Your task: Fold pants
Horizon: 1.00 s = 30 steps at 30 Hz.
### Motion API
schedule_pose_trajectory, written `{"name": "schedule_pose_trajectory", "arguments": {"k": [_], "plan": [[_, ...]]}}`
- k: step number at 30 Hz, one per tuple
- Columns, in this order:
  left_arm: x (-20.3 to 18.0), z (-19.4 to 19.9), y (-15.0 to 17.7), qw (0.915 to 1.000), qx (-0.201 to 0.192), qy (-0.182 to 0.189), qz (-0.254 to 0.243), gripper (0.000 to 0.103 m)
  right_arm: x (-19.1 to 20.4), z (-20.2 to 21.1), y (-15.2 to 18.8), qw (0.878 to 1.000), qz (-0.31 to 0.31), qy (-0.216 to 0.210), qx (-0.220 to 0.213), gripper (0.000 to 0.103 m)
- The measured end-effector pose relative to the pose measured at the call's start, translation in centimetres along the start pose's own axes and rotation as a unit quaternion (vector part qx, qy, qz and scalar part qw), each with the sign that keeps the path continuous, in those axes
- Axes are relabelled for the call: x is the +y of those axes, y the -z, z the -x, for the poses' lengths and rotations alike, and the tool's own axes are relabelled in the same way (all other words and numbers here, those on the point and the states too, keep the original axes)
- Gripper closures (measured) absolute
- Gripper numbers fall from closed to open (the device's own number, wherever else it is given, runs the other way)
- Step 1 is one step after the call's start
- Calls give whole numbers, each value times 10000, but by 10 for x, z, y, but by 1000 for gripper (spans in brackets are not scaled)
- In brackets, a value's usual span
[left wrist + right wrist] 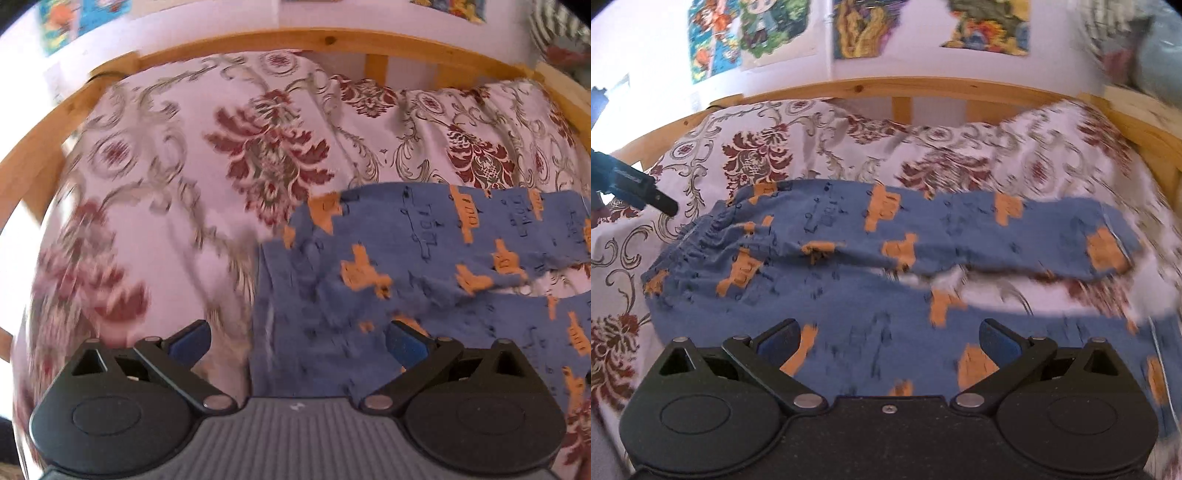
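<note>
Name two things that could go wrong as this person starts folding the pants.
1. The pants lie on a rumpled floral bedcover; open tongs closing at the waistband might pinch the cover too.
2. The legs lie apart, with cover showing between them, so a fold may end up uneven.

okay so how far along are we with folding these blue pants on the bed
Done: the pants are laid out on the floral bedspread, legs apart. In hand: nothing; the left gripper and right gripper are both open above the fabric. Left: every fold, starting with bringing one leg over the other.
</note>
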<state>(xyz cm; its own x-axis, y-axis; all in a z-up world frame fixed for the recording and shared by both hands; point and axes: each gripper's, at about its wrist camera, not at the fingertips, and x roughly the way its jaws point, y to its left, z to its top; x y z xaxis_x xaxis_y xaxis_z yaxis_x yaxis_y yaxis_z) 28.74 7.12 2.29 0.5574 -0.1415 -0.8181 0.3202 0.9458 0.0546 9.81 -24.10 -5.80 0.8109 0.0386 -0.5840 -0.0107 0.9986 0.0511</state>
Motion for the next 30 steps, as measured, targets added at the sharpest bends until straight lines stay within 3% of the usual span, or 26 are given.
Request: {"name": "schedule_pose_trajectory", "arguments": {"k": [4,9,16,21,26,30], "plan": [[6,-30,-24,9966,-204,143,-782,0,0,-37,-29,9985,423,-349,-14,1],[8,-65,-49,9843,-196,410,-1704,0,1,-85,-61,9910,1132,-720,23,1],[20,-97,-76,9695,160,1033,-2218,0,2,-141,-98,9772,1814,-1098,54,1],[25,-108,-83,9581,271,1190,-2593,1,-3,-183,-130,9692,2065,-1333,161,1],[36,-114,-92,9574,344,1466,-2464,13,-5,-215,-149,9650,2238,-1334,310,1],[42,-119,-100,9561,408,1668,-2373,33,-10,-231,-155,9618,2291,-1422,473,3]]}}
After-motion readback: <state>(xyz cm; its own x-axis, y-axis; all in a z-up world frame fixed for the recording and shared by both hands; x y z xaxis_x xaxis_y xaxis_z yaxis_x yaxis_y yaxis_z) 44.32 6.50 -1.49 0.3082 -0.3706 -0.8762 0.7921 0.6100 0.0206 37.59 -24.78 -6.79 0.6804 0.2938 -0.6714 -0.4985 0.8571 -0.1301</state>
